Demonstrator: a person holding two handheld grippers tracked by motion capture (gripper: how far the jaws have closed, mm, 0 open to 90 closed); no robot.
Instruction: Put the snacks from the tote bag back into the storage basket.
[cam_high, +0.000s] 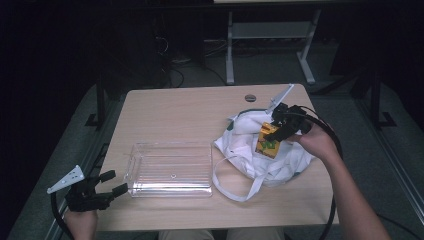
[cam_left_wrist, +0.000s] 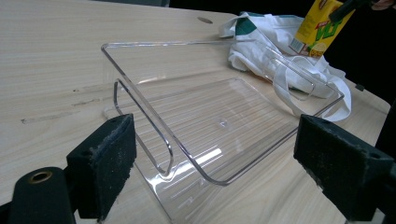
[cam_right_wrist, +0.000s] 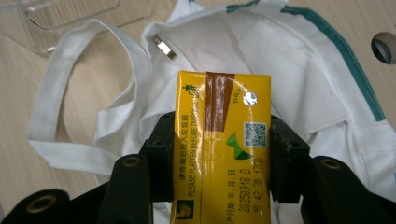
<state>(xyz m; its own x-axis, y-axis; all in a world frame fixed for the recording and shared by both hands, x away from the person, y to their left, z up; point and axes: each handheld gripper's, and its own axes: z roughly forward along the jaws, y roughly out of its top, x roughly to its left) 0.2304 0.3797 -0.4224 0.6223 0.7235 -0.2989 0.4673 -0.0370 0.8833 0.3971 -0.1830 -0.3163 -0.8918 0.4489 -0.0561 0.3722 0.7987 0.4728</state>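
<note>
While right tool (cam_right_wrist: 223, 163) clamps yellow carton (cam_right_wrist: 222, 154), above white bag (cam_right_wrist: 299, 60)

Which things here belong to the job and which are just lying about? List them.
In the job:
- yellow drink carton, clamped in the right hand-held gripper
- white tote bag, below the carton
- clear plastic tray, in front of the open left hand-held gripper

Lying about:
- cable hole cover in the tabletop

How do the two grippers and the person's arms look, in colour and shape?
Both the left gripper and the right gripper are black with two block-shaped jaws faced with rough pads. Each carries a grey three-cornered plate and trails a black cable. The forearms are bare, with no sleeves.
</note>
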